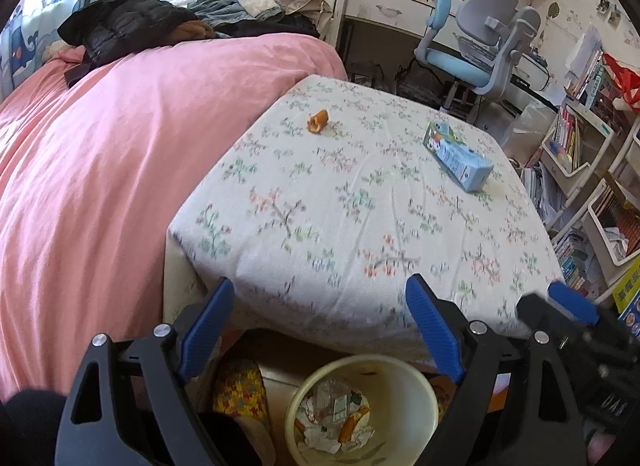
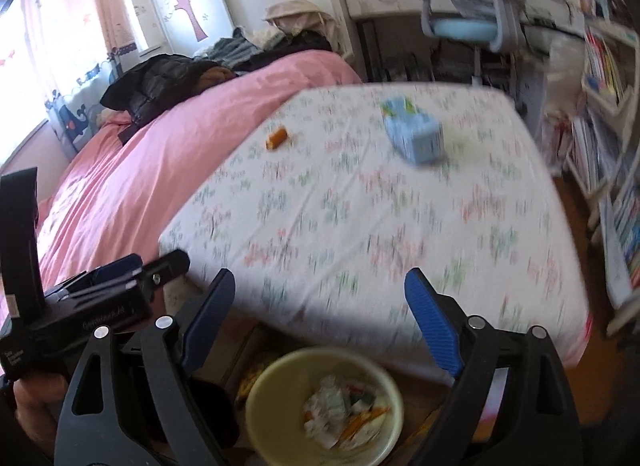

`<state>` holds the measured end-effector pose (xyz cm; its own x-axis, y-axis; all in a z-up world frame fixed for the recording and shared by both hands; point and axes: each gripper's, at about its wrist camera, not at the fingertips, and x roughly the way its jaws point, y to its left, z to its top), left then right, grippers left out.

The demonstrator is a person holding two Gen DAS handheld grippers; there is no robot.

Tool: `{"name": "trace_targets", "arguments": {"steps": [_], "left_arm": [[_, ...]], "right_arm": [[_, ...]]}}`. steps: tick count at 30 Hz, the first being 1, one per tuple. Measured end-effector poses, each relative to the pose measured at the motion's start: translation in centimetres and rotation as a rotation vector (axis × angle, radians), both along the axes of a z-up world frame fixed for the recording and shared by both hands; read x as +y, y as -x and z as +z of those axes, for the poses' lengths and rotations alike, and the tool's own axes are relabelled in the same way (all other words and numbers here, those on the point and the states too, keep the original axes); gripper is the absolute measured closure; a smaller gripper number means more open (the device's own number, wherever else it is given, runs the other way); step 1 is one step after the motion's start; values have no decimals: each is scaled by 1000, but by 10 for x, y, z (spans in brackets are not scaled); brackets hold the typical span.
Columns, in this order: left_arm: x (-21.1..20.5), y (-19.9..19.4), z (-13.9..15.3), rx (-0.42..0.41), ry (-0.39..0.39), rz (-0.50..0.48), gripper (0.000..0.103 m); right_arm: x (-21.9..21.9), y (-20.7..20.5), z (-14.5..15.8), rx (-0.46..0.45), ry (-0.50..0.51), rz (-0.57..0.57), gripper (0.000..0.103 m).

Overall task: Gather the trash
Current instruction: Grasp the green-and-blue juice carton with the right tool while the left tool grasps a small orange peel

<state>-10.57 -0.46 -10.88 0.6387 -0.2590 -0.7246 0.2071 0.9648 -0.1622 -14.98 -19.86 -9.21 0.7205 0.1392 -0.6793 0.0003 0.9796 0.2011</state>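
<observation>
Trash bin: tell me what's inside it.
The trash bin holds crumpled white paper, clear plastic wrapping and orange scraps. Whatever lies beneath that top layer is covered, and the near rim is out of frame.

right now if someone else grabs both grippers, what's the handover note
Left gripper: open, empty, hanging over the trash bin.
Right gripper: open, nothing between its pads, also above the bin.
Trash bin: cream, on the floor at the near edge of the floral-sheeted mattress, already holding crumpled paper and wrappers.
Done: some trash is in the bin.
Left: the orange peel piece toward the far left of the mattress, and the blue drink carton lying on its side toward the far right. Both untouched on the sheet.
</observation>
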Motion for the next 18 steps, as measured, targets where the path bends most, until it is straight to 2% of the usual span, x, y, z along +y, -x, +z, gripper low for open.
{"name": "trace_targets", "arguments": {"steps": [7,13,18], "left_arm": [[0,-64,21,-34,-22,11,16],[-10,-142,15,4,-46,-1,16],[-15,-188,2,59,-19,30,16]], "right_arm": [[-29,-71,29,-65,107,-25,17],[-66,-136,9,8,124,-85,16],[-85,-175,-13,56,140,-96,16]]}}
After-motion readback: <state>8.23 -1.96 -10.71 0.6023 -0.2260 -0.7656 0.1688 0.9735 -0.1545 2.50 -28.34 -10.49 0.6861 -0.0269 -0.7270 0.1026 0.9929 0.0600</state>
